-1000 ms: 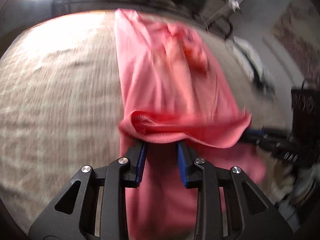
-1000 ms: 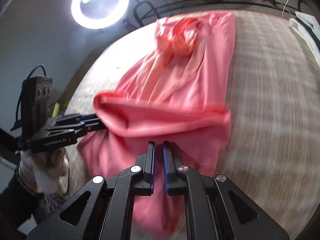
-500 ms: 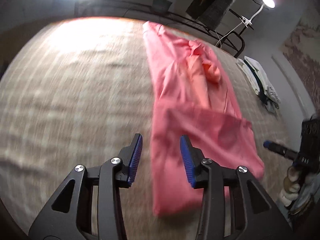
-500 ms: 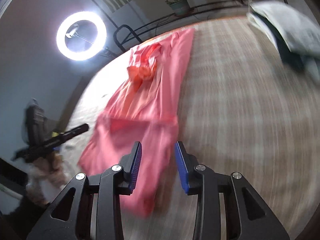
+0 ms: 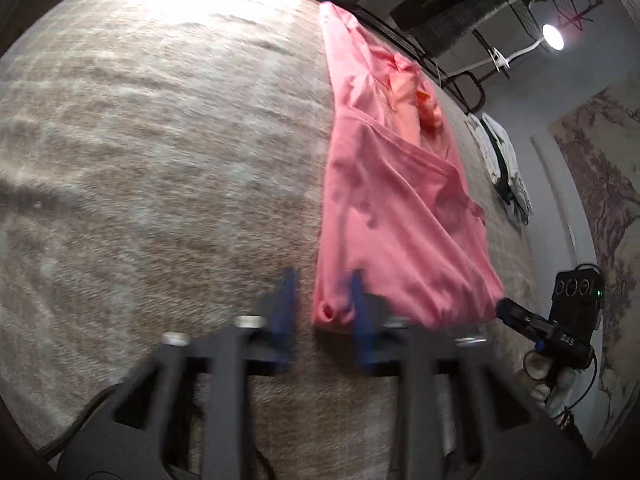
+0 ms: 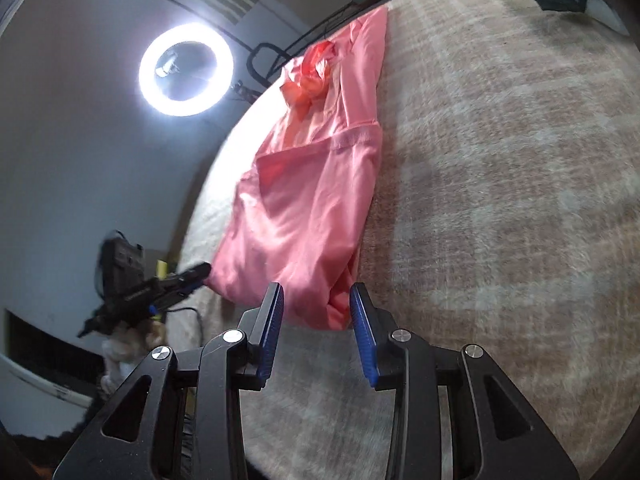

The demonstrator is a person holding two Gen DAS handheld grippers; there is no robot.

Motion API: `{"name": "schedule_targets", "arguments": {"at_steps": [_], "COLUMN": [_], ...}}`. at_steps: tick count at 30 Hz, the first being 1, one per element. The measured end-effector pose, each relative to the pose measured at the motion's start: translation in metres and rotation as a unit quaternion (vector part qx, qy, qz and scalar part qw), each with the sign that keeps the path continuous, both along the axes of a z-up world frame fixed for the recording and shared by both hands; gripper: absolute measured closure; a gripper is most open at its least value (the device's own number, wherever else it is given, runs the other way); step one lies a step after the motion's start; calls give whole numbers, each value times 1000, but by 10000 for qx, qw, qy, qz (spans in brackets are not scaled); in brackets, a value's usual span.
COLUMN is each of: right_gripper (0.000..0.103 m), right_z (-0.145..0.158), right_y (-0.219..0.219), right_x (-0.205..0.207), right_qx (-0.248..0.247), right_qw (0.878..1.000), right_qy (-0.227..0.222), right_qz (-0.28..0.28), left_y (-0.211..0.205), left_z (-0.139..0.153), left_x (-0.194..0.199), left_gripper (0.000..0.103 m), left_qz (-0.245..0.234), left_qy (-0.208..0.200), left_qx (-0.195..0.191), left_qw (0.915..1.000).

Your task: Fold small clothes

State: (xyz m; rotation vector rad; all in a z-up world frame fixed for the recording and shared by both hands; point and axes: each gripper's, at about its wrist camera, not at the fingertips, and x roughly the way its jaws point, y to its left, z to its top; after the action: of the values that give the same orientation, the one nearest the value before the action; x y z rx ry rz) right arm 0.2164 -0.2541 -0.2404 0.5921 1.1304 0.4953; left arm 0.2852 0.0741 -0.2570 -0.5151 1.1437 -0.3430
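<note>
A pink garment (image 5: 384, 208) lies folded lengthwise on the beige plaid cloth, its near half doubled over the far half; it also shows in the right wrist view (image 6: 312, 208). A crumpled orange-pink knot (image 6: 312, 76) sits near its far end. My left gripper (image 5: 322, 316) is open and empty at the garment's near left corner. My right gripper (image 6: 316, 320) is open and empty at the near right corner. Each gripper shows in the other's view, the right one (image 5: 520, 316) and the left one (image 6: 176, 284).
The beige plaid cloth (image 5: 160, 160) covers the whole surface. Folded white and dark clothes (image 5: 504, 164) lie at the far right edge. A ring light (image 6: 186, 70) and a metal rack (image 5: 460, 12) stand beyond the surface.
Both grippers let go of the garment's lifted near edge, which now lies folded over. Both grippers opened and drew back toward the near end of the garment.
</note>
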Motion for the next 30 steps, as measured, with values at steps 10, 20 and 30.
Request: {"name": "schedule_targets", "arguments": {"at_steps": [10, 20, 30], "right_gripper": [102, 96, 72], "right_z": [35, 19, 4], "right_y": [14, 0, -9], "right_x": [1, 8, 90], "right_qx": [-888, -860, -1094], "right_qw": [9936, 9947, 9931], "right_qy": [-416, -304, -414], "right_qz": [556, 483, 26], "left_y": [-4, -5, -22], "left_z": [2, 34, 49], "left_x": [-13, -9, 27], "left_gripper": [103, 103, 103], "left_qz": [-12, 111, -35], "left_qy": [-86, -621, -830], "left_qx": [466, 990, 987], "left_qw": [9989, 9931, 9916]}}
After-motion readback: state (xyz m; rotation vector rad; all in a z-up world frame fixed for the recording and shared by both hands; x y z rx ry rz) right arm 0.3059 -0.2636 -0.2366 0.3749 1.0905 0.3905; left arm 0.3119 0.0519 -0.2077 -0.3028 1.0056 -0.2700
